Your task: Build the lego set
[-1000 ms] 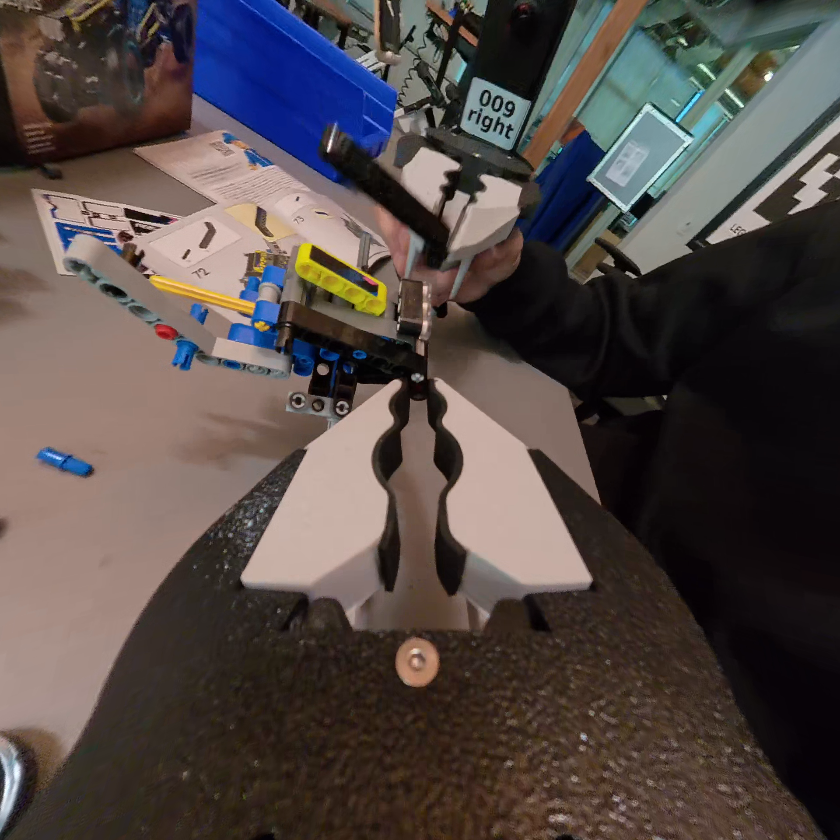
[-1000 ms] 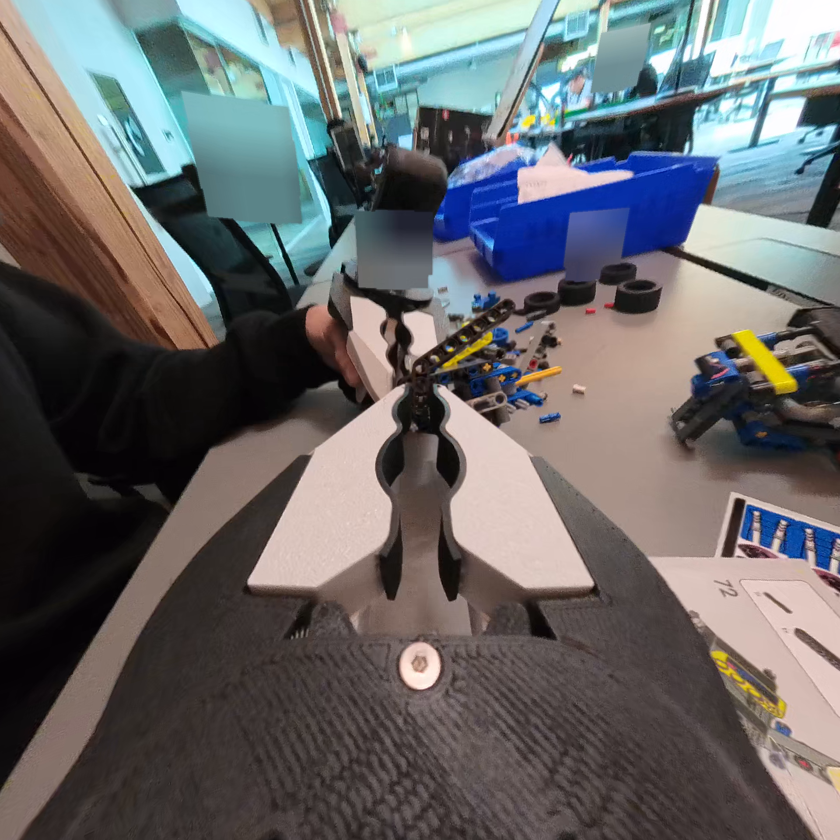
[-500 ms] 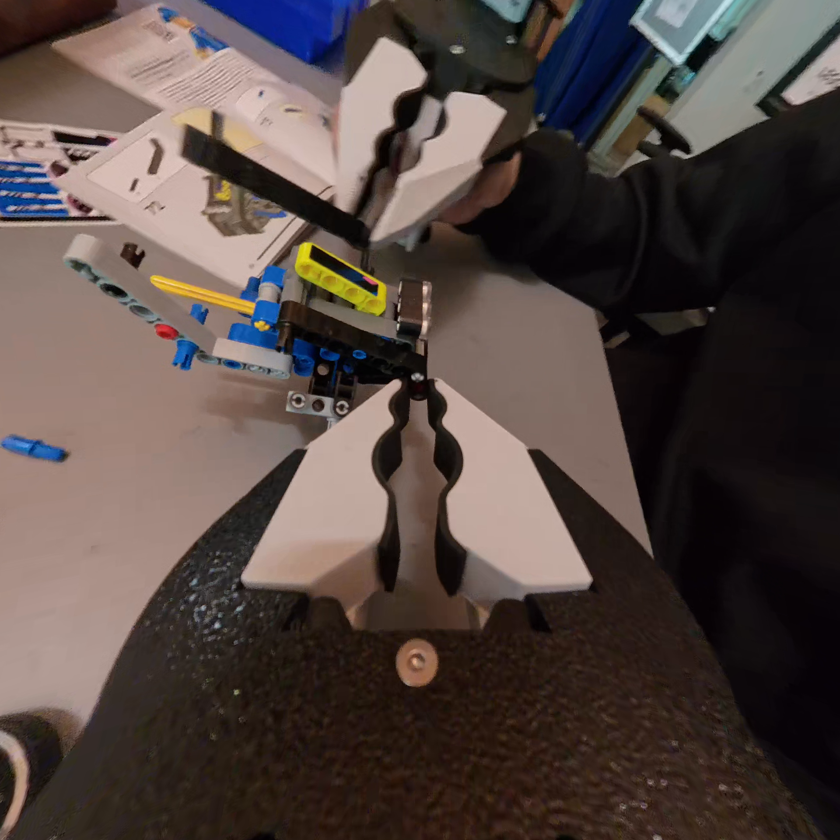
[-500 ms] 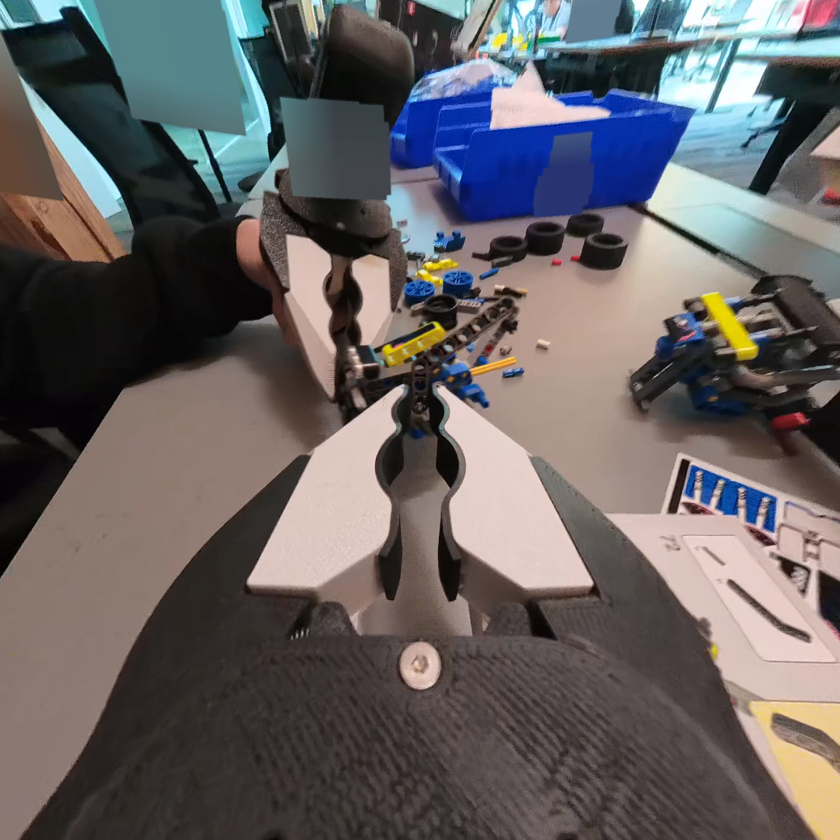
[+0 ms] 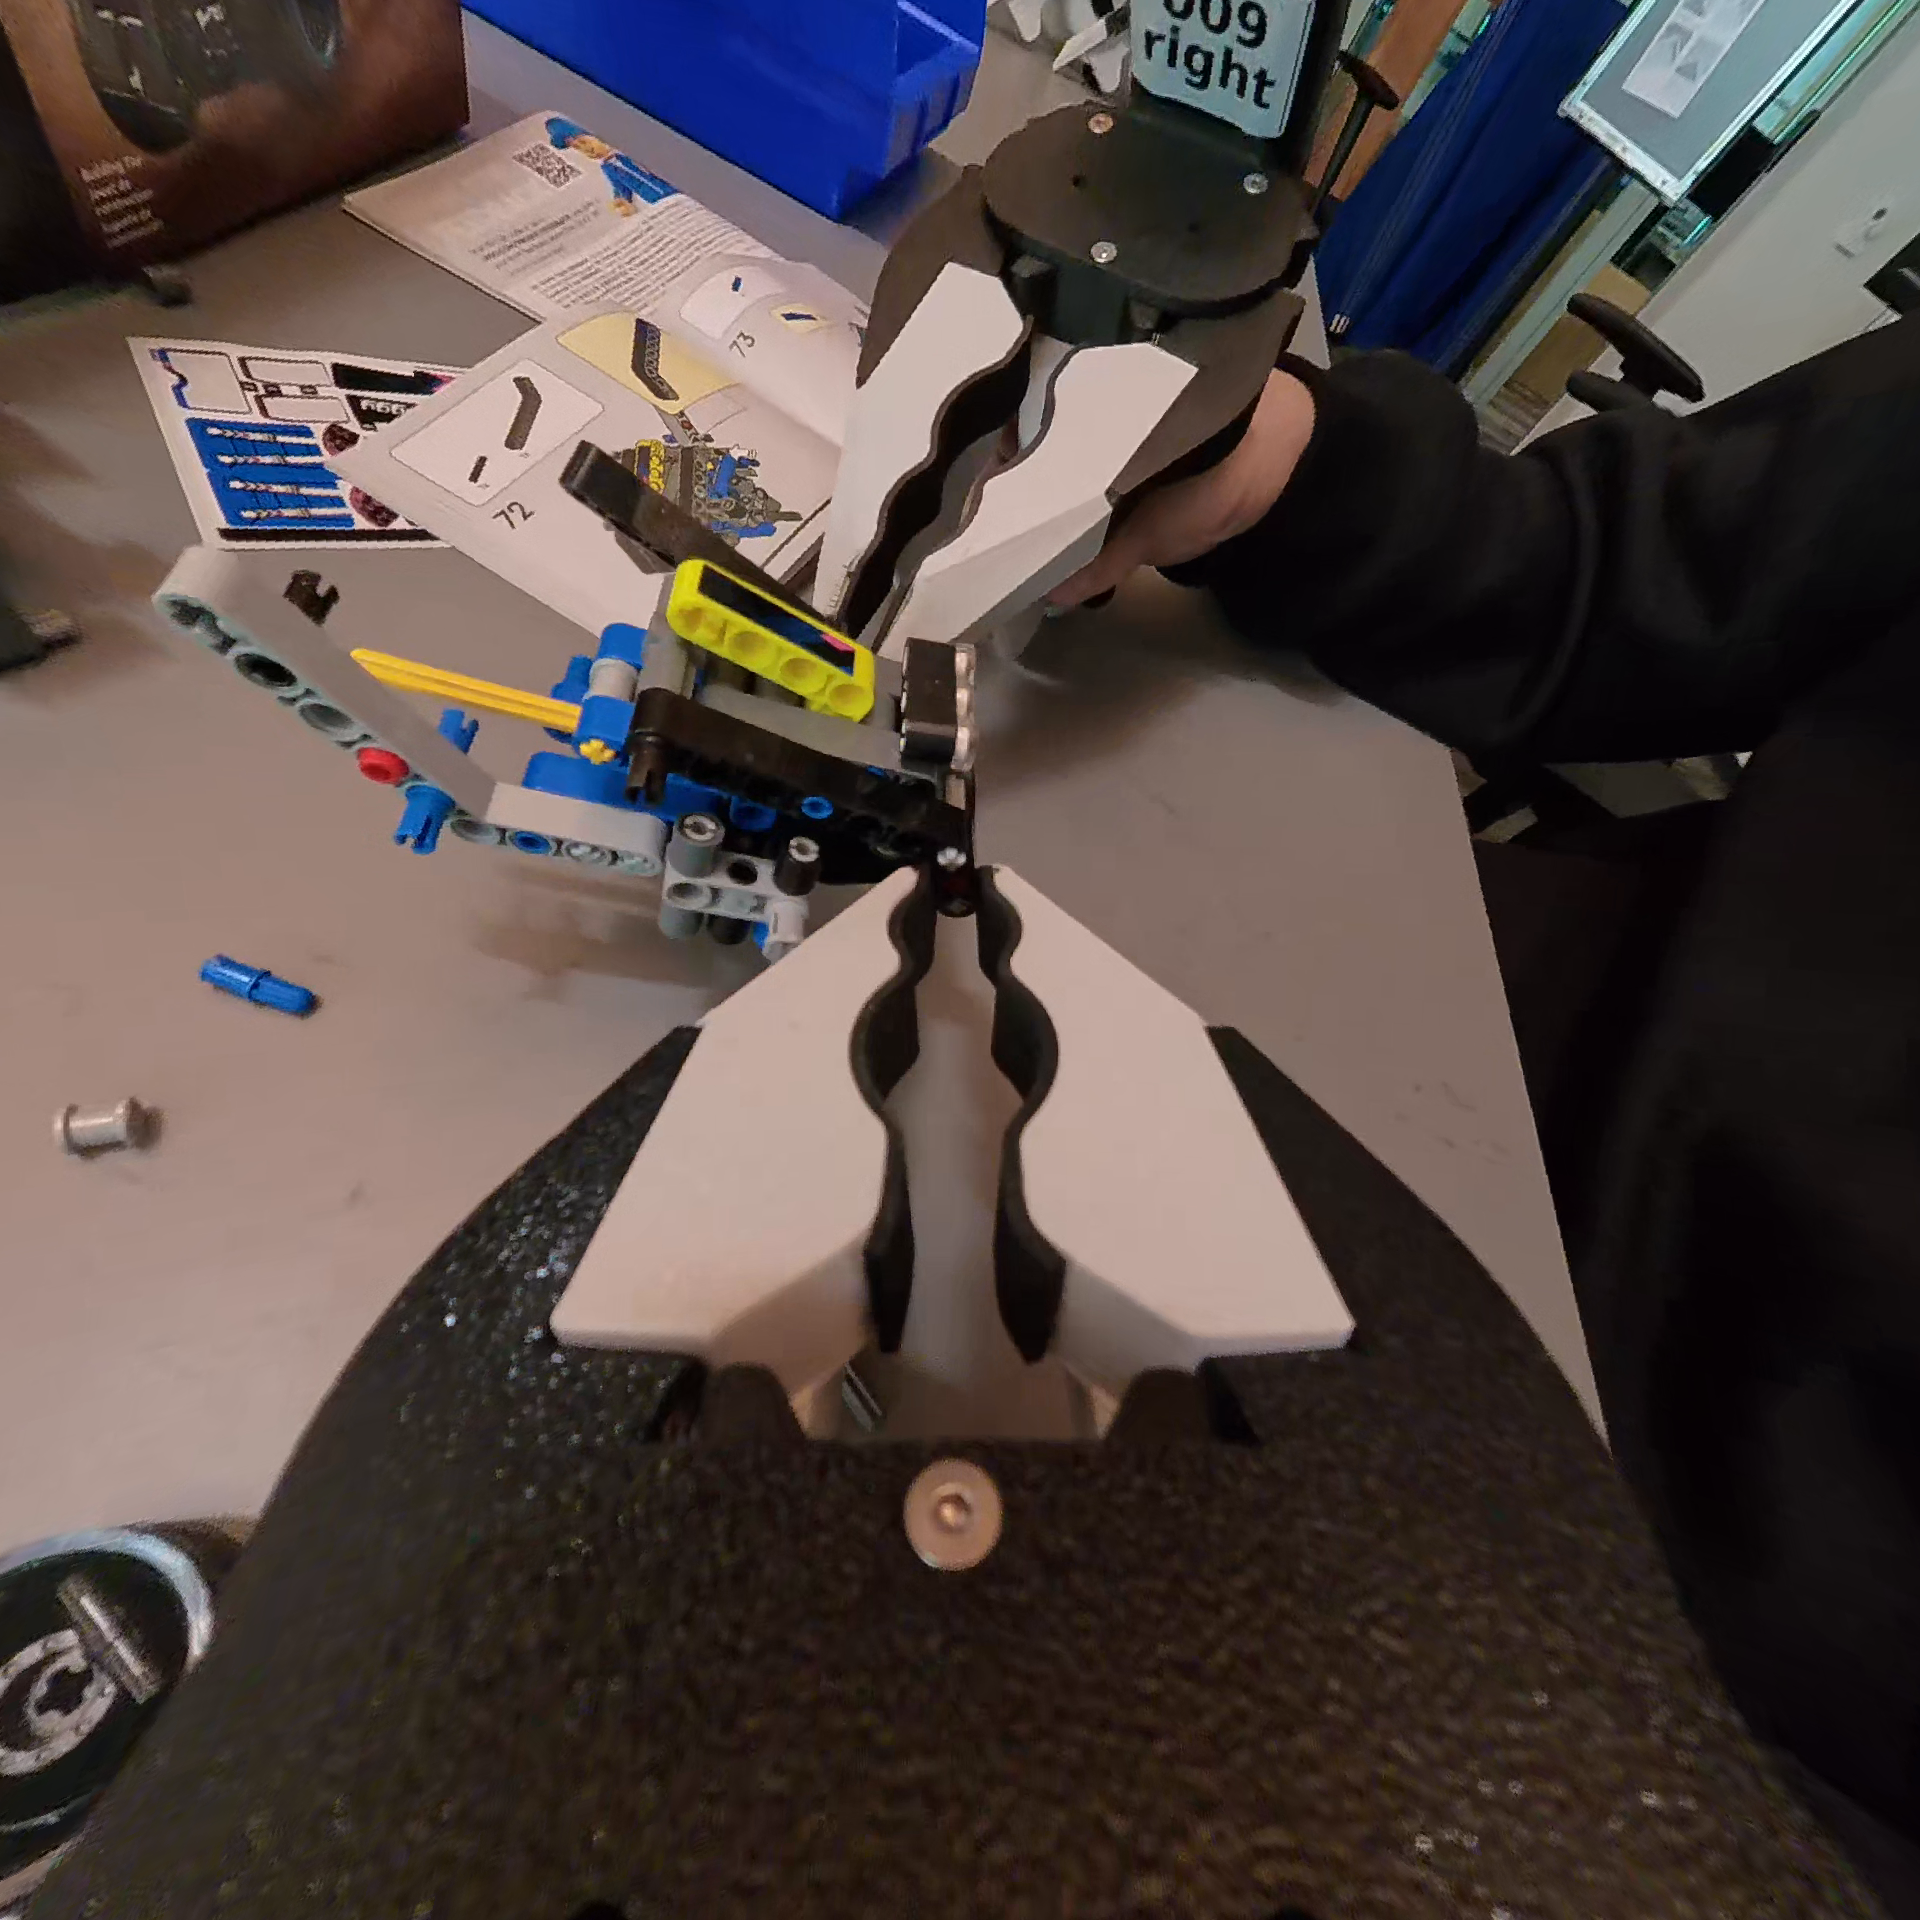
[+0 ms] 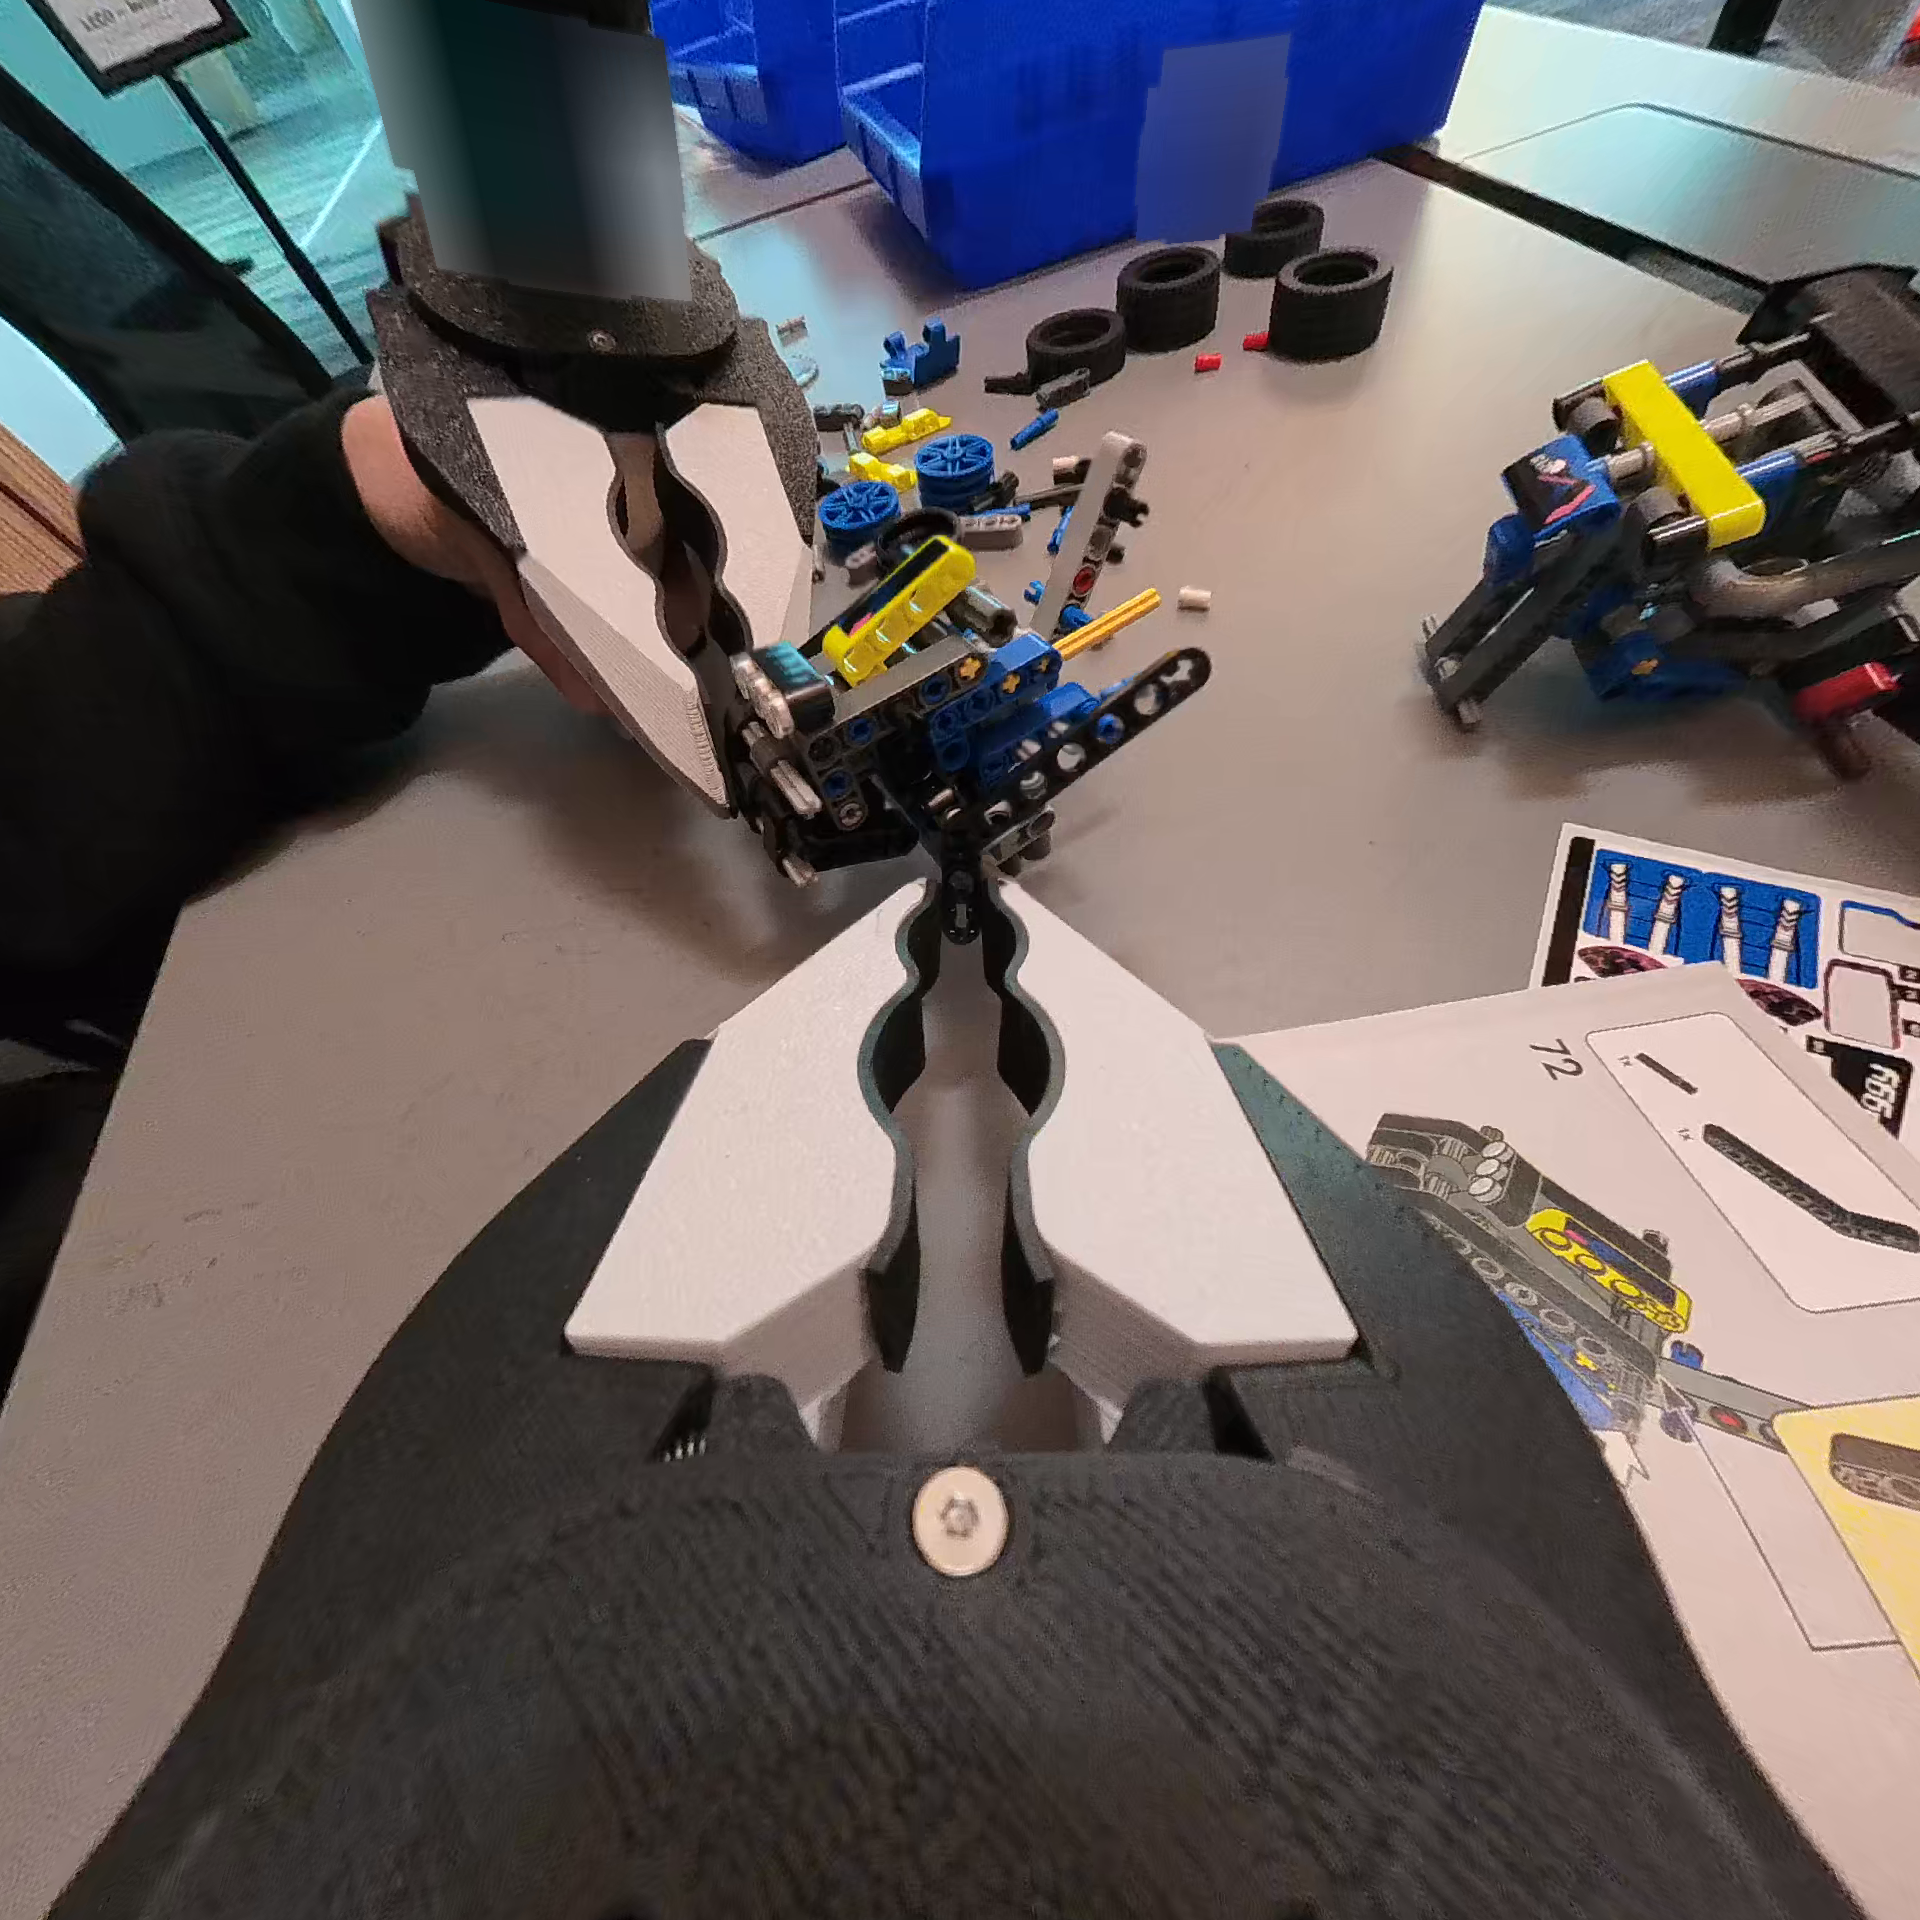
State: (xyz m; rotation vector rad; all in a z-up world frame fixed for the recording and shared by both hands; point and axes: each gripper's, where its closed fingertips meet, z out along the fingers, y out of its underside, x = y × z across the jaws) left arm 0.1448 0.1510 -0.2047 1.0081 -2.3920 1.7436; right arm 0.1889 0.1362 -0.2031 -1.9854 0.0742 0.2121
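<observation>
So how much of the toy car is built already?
One chunk sits built on the table. The left gripper holds a smaller half-built piece; the right gripper presses a black beam against it. Tyres and loose bits wait.

Printed label atop right tool; numbered booklet pages; perhaps lettered box

Bare grey table left of the brick assembly gives free passage. Right side blocked by instruction booklet, sticker sheet, second model; behind, loose parts, tyres, blue bins.
</observation>
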